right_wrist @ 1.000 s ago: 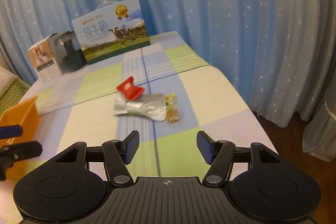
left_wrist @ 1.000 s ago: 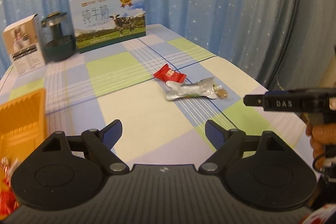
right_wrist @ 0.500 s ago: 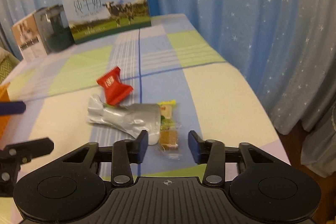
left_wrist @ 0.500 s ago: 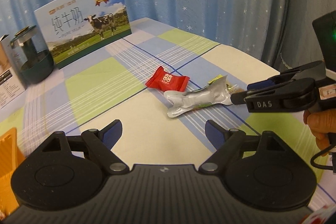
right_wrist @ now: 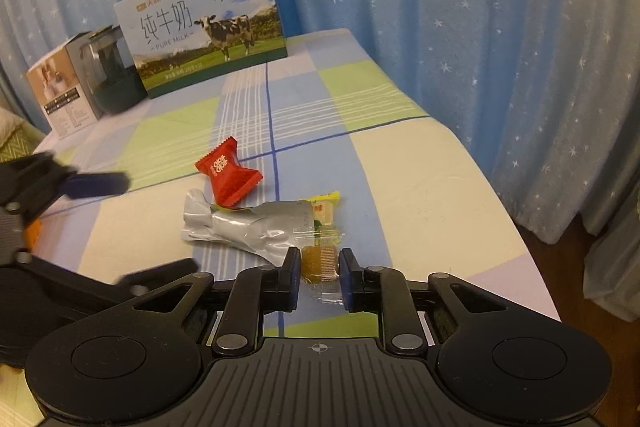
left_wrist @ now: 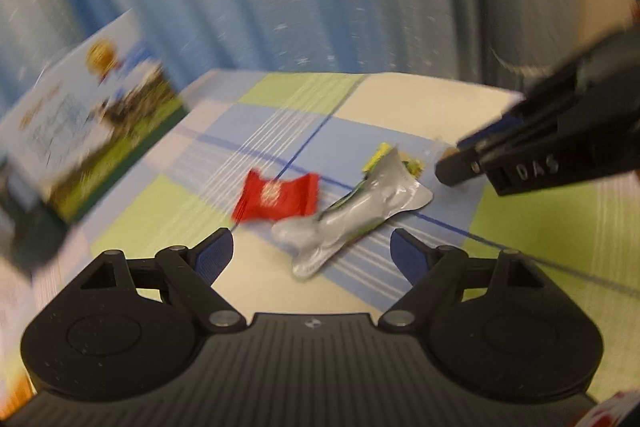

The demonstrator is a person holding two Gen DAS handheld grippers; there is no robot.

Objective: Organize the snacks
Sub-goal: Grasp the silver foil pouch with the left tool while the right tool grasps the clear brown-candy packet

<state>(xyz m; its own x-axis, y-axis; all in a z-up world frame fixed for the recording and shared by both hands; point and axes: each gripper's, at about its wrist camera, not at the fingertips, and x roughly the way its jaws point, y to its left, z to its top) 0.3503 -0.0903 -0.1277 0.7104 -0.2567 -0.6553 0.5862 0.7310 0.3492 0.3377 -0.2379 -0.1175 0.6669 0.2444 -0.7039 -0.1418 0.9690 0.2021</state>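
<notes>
A red candy (right_wrist: 228,174) (left_wrist: 278,195), a silver pouch (right_wrist: 248,227) (left_wrist: 352,223) and a small brown candy in clear wrap (right_wrist: 319,259) lie together on the checked tablecloth. A yellow-green wrapper (right_wrist: 326,205) lies under the pouch's end. My right gripper (right_wrist: 319,277) has its jaws nearly closed around the brown candy; it also shows in the left wrist view (left_wrist: 456,169). My left gripper (left_wrist: 311,253) is open and empty, just short of the pouch and the red candy. The left wrist view is blurred.
A milk gift box (right_wrist: 204,27) (left_wrist: 88,131), a dark green jar (right_wrist: 110,73) and a small carton (right_wrist: 62,95) stand at the far end of the table. The table's right edge (right_wrist: 500,211) drops off to the curtain. An orange bin sliver (right_wrist: 34,231) shows at left.
My right gripper has moved down onto the brown candy and narrowed its jaws around it. My left gripper has swung forward and right toward the pouch and red candy.
</notes>
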